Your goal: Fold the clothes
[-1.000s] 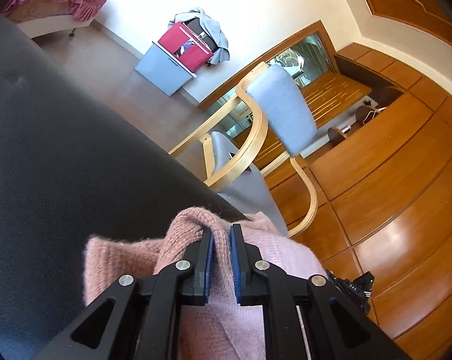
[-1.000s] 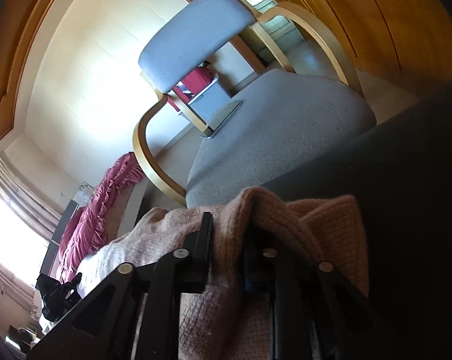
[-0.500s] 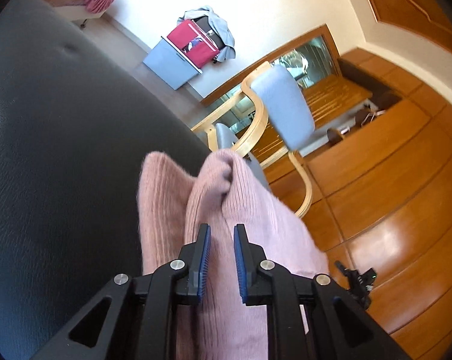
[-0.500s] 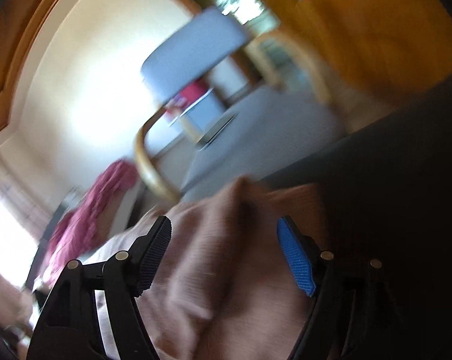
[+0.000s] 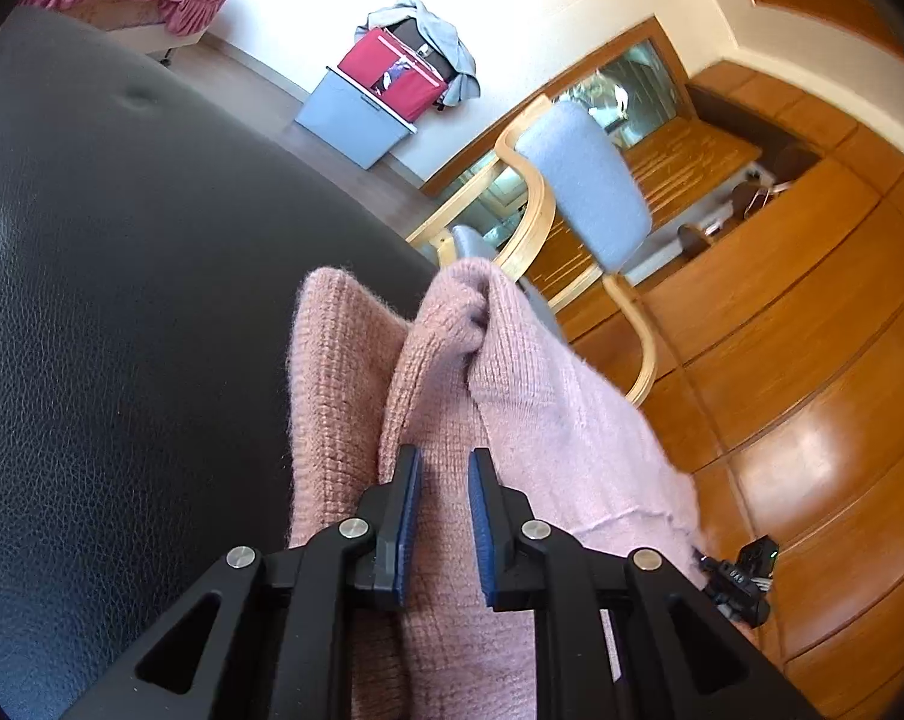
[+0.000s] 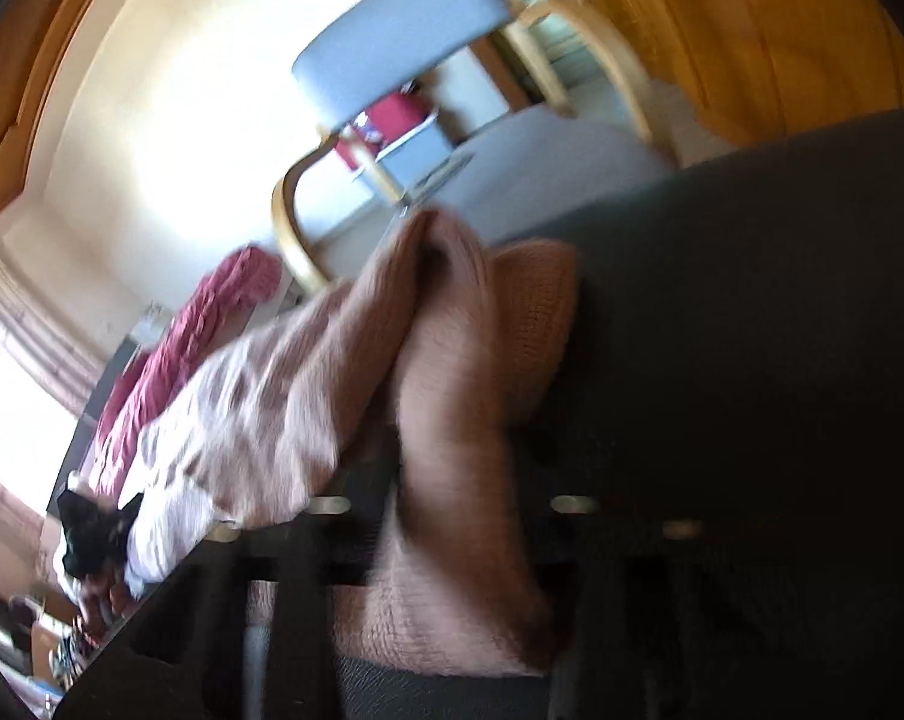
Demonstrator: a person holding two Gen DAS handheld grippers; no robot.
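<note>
Because the pink knit is bunched into ridges, both tools work along one fold at its near edge.

Garment: the pink sweater (image 5: 511, 396) lies on the black leather surface (image 5: 122, 312), one side hanging off the edge toward the wooden floor (image 5: 811, 450).
Left gripper (image 5: 443, 516): clenched on a raised ridge of knit, its jaws closing a touch; pinching the ridge keeps both layers together for the fold.
Right gripper (image 6: 452, 510): blurred, jaws closing with a ridge of sweater between them; whether the pads press the cloth yet, I cannot tell.
Step in hand: likely gathering the doubled edge so it can be carried across.
Risk: the overhanging side could drag the sweater off the surface.
Beyond: a grey-cushioned wooden chair (image 5: 583, 180) stands near, clear of the work.
</note>
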